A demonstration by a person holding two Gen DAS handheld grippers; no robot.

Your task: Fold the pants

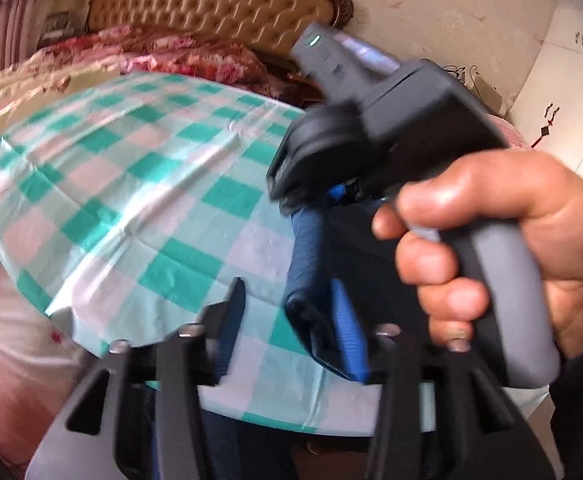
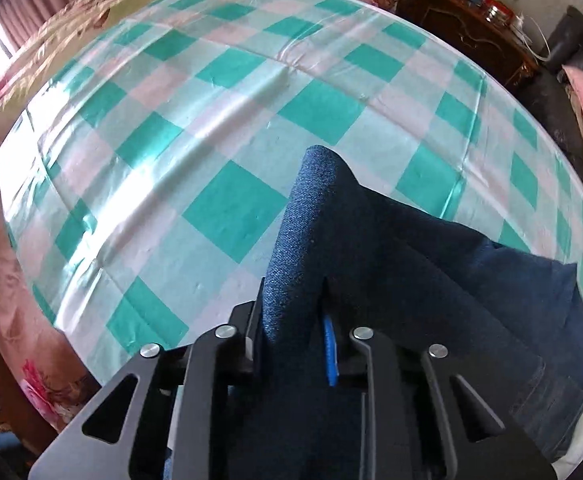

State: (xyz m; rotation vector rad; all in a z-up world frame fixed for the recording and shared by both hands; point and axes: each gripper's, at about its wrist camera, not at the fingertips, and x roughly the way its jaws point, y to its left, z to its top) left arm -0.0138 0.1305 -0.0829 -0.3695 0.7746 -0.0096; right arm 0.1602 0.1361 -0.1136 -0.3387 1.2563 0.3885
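Observation:
Dark blue pants (image 2: 431, 264) lie on the checked tablecloth (image 2: 219, 128), bunched at the near right. My right gripper (image 2: 291, 300) is shut on a raised fold of the pants, which stands up between its fingers. In the left wrist view my left gripper (image 1: 291, 312) is open, its fingers (image 1: 227, 312) spread over the table's near edge, with a hanging fold of the pants (image 1: 311, 264) between them, not pinched. The right gripper's body and the hand holding it (image 1: 491, 240) fill the right of that view and hide most of the pants.
The table (image 1: 111, 184) wears a green and white checked plastic cloth. A bed with a floral blanket (image 1: 179, 52) and a tufted headboard (image 1: 211, 4) stands behind it. A dark wooden cabinet (image 2: 471, 28) with small items is at the far right.

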